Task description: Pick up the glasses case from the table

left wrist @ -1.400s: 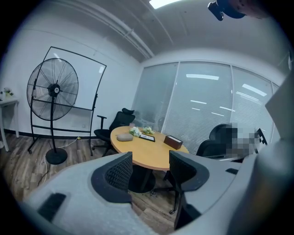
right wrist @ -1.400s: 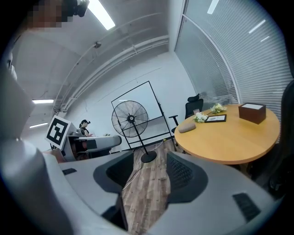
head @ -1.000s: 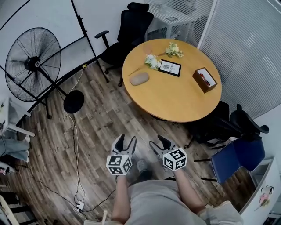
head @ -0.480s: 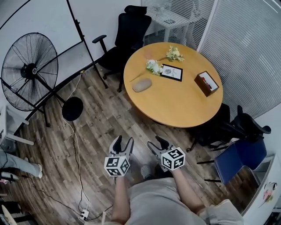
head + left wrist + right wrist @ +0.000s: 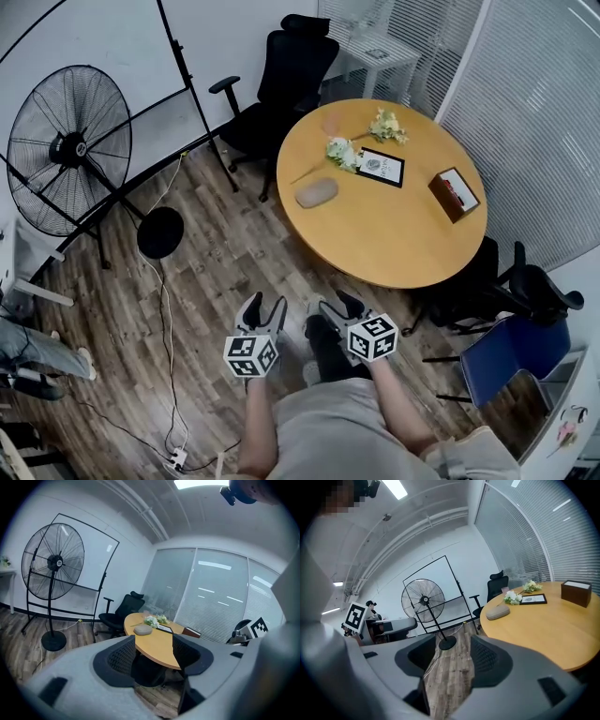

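Nothing was done yet: the glasses case lay on the round worktop at upper centre, well apart from my left gripper and right gripper, both spread wide and empty, at lower centre.

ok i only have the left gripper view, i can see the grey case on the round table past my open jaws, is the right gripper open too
Observer: Yes. The right gripper has its jaws apart, with only floor showing between them.
Operator: is either one over the table yet
Observer: No. In the head view the left gripper and the right one are both over the wooden floor, short of the table.
Operator: is the case touching those flowers
Observer: No. From above, the glasses case lies clear of the white flowers, with bare tabletop between them.
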### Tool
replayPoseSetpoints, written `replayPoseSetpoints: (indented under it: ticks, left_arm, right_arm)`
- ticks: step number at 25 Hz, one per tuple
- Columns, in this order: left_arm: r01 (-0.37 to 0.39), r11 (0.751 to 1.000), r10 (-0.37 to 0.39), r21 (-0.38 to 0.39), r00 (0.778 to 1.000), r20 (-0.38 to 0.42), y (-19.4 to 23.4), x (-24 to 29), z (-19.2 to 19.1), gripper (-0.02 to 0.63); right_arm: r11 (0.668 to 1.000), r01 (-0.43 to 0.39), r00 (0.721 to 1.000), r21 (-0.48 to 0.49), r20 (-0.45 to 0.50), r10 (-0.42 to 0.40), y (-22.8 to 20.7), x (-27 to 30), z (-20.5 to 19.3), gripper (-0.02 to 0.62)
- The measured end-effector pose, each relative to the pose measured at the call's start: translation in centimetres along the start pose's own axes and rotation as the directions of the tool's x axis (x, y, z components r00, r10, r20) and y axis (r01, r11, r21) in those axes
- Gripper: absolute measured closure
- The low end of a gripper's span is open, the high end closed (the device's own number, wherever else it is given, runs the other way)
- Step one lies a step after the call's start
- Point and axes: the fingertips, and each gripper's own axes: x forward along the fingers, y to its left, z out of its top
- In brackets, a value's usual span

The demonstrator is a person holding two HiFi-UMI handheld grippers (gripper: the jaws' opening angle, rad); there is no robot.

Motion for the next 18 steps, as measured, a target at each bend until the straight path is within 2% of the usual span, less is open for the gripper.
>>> replayPoseSetpoints:
  ticks: [7,18]
  left_arm:
    - [-0.022,1.000,0.022,-0.010,1.000,-0.008,2.6,3.5,1.8,0.373]
    - [-0.022,1.000,0.022,0.005,0.999,-0.040,5.4,10.6,5.1,0.373]
  right_arm:
    - [1.000,-0.011,1.000,0.024,-0.012,0.011,-2.6,4.7,2.6,0.380]
    - [1.000,0.001,0.999,-0.022,-0.036,-0.002,-7.9,11.4,7.6,0.380]
